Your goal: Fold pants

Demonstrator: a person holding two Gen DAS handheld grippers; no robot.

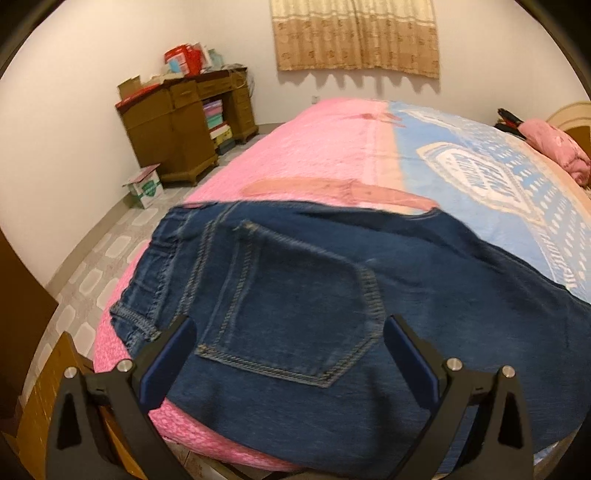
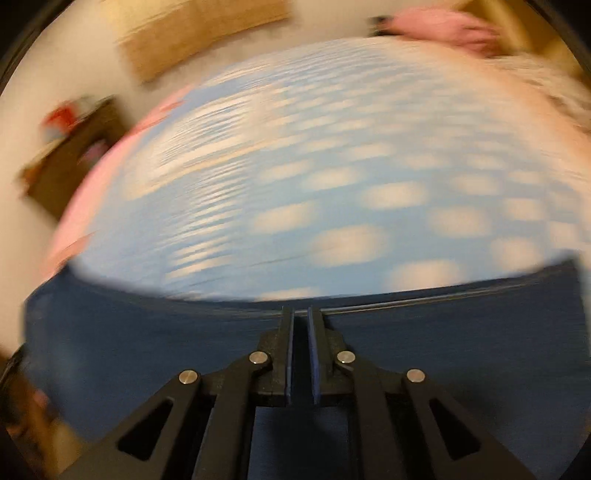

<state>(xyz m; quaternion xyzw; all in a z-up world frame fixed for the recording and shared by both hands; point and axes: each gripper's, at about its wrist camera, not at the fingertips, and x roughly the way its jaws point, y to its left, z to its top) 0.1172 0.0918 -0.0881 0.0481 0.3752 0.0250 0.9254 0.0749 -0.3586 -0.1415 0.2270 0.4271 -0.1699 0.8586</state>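
Dark blue denim pants (image 1: 332,295) with tan stitching — pink bedspread (image 1: 306,155) beside a blue-and-white patterned blanket (image 1: 480,173).

A bed (image 1: 314,147) fills the middle of the left wrist view, under a pink cover (image 1: 295,158) and a blue-and-white patterned blanket (image 1: 480,173). At upper left a brown wooden cabinet (image 1: 173,129) carries boxes, with a cardboard box (image 1: 144,186) on the tiled floor (image 1: 92,266) below it. A beige curtain (image 1: 354,33) hangs at top centre.

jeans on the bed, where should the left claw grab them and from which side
Probably the waistband corner of the jeans, coming in from the bed's near-left edge. There the denim ends in a thick stitched edge beside the open left claw.
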